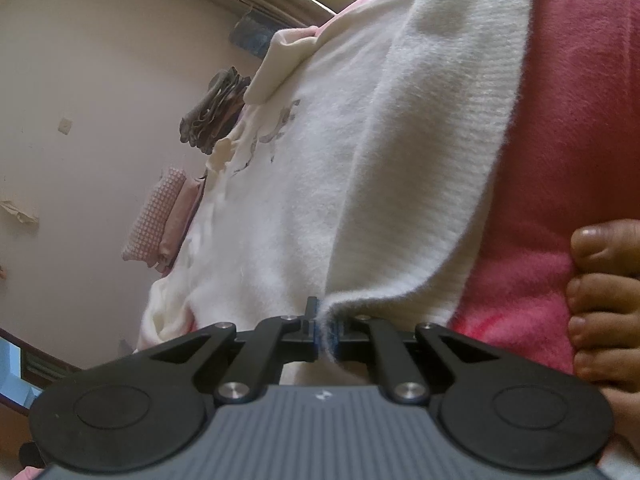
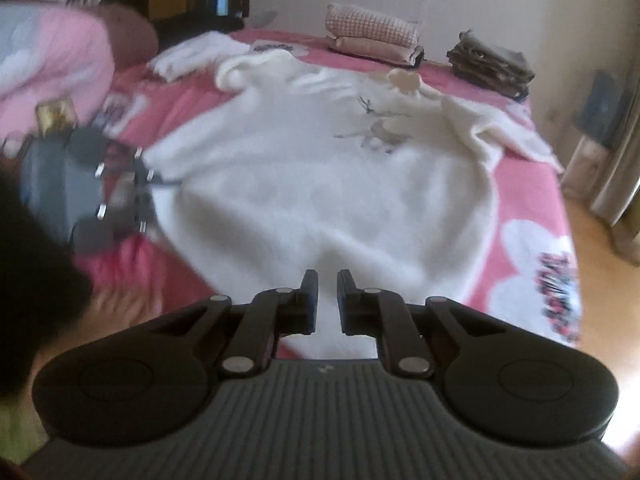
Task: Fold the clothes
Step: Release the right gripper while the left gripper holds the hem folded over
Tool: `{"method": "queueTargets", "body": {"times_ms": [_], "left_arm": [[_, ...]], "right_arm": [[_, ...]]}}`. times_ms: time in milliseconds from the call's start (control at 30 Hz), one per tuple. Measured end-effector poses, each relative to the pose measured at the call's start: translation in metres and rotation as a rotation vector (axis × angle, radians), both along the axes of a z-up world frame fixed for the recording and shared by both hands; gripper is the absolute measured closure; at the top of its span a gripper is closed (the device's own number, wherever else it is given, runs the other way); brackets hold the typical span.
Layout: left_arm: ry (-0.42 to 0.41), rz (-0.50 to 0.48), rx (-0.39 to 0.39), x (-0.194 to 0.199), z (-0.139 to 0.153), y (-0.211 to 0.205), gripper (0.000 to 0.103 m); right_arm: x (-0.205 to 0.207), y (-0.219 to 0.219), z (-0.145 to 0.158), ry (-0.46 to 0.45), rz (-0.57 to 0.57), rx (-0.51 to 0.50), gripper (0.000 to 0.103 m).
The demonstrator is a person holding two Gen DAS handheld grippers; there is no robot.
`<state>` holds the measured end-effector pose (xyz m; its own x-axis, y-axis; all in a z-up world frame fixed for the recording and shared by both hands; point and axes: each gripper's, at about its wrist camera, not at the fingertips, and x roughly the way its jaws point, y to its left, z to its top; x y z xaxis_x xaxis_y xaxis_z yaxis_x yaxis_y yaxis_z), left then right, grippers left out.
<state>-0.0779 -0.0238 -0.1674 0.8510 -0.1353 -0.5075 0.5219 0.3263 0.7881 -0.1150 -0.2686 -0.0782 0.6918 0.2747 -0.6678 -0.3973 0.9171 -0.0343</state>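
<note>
A white fluffy sweater (image 2: 300, 184) with a grey print on its chest lies spread flat on a pink bedcover (image 2: 528, 200). In the left wrist view my left gripper (image 1: 326, 312) is shut on the sweater's (image 1: 320, 160) edge, and the cloth rises in a fold from its jaws. The right wrist view shows that left gripper (image 2: 160, 182) at the garment's left side. My right gripper (image 2: 327, 280) hovers above the hem at the near side. A narrow gap shows between its fingers, with nothing in it.
Folded clothes sit along the far edge of the bed: a pink checked stack (image 2: 372, 28) and a grey-brown stack (image 2: 492, 64). Another white garment (image 2: 192, 54) lies at the back left beside a pink bundle (image 2: 52, 60). A person's toes (image 1: 600, 300) rest on the cover.
</note>
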Motion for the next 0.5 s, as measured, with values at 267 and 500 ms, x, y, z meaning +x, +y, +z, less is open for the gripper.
{"method": "queueTargets", "body": {"times_ms": [267, 500], "left_arm": [[-0.029, 0.000, 0.005, -0.007, -0.003, -0.002, 0.086], [-0.028, -0.008, 0.002, -0.004, -0.004, -0.002, 0.086]], "right_arm": [[0.098, 0.017, -0.063, 0.145, -0.157, 0.054, 0.100], [0.110, 0.021, -0.068, 0.054, -0.225, 0.009, 0.103]]}}
